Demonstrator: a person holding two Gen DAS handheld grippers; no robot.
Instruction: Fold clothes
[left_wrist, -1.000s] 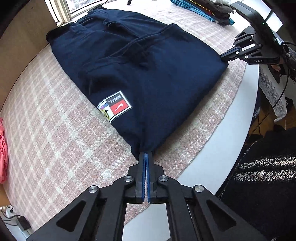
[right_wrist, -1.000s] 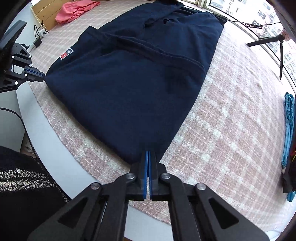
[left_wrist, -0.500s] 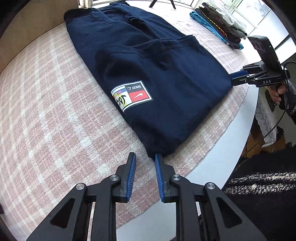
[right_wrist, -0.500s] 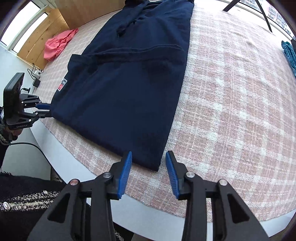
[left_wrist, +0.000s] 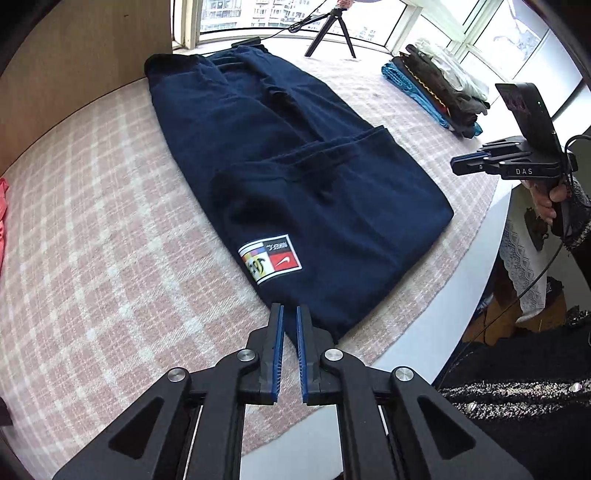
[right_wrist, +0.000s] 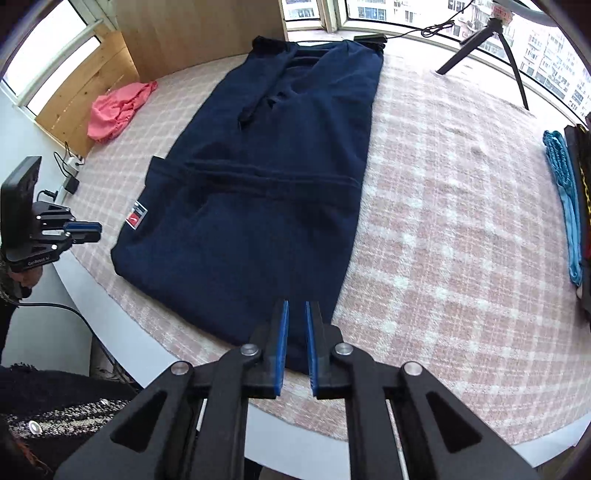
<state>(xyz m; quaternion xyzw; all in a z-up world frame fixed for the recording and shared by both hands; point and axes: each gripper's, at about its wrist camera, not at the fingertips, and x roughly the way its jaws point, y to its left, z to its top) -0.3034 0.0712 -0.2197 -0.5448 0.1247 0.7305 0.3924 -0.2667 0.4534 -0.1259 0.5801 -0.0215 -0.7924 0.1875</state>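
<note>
Black-framed with blue pads, the left gripper (left_wrist: 289, 314) hung over the near hem of one folded navy-blue cotton garment (left_wrist: 295, 184), jaws slightly apart and opening, nothing between them. The right gripper (right_wrist: 296, 308) hung over the same hem's other corner, jaws narrowly parted and closing, empty too. That garment lay flat on one pink-and-white checked cloth (right_wrist: 443, 229). Beyond the garment, one crumpled pink garment (right_wrist: 118, 109) lay left, one stack of folded clothes (left_wrist: 439, 88) right, one black tripod (right_wrist: 491, 37) farthest.
</note>
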